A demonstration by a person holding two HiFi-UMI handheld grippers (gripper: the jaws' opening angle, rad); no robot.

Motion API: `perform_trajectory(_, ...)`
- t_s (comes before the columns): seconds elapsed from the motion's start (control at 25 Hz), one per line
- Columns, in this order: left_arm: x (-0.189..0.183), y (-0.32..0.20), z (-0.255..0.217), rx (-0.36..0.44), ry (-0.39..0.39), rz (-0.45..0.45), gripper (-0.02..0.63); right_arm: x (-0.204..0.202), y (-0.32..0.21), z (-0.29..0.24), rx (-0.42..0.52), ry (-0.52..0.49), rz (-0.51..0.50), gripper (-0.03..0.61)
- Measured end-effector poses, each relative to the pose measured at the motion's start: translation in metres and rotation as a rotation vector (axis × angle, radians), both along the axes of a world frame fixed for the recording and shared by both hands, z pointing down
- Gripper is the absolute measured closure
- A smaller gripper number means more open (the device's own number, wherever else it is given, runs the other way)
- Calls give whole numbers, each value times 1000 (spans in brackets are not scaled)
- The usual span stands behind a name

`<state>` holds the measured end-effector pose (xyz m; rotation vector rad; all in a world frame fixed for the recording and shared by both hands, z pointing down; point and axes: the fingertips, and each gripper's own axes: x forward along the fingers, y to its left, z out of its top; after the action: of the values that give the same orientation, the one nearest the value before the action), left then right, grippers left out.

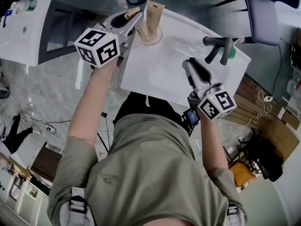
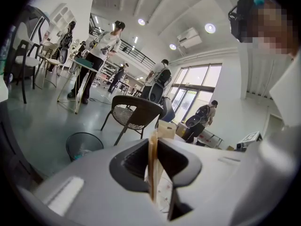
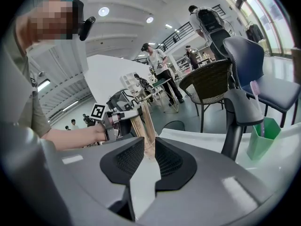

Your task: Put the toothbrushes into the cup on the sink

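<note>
Left claw (image 1: 133,19): we record it clenched on a tan flat pack (image 1: 153,17), which stands upright at the far left end of the white sink (image 1: 160,74).
Right claw (image 1: 189,64): jaws a little apart, nothing between them, over the sink's near right part.
Green cup (image 1: 229,55): we list it far right, just beside the dark faucet (image 1: 214,44), with a pink-headed toothbrush (image 3: 256,87) standing in it.

Head view steeply down over sink (image 1: 160,65); gripper views close, both see tan box (image 1: 153,18)
</note>
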<state>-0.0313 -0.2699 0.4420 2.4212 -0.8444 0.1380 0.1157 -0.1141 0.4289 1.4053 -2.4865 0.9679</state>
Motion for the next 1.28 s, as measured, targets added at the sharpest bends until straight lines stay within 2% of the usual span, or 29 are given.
perform_trajectory(0.6,-7,-5,7,-35,28,-33,560,4,6,-3,4,13,23,499)
perform_trajectory(0.92,-3,-2,9,-32,30,8,558,5,8,-6,14,18,36,499)
perform_trajectory(1.28,-9,-2,8,-28,11,11,497,1,12,-15,32,15,39,499)
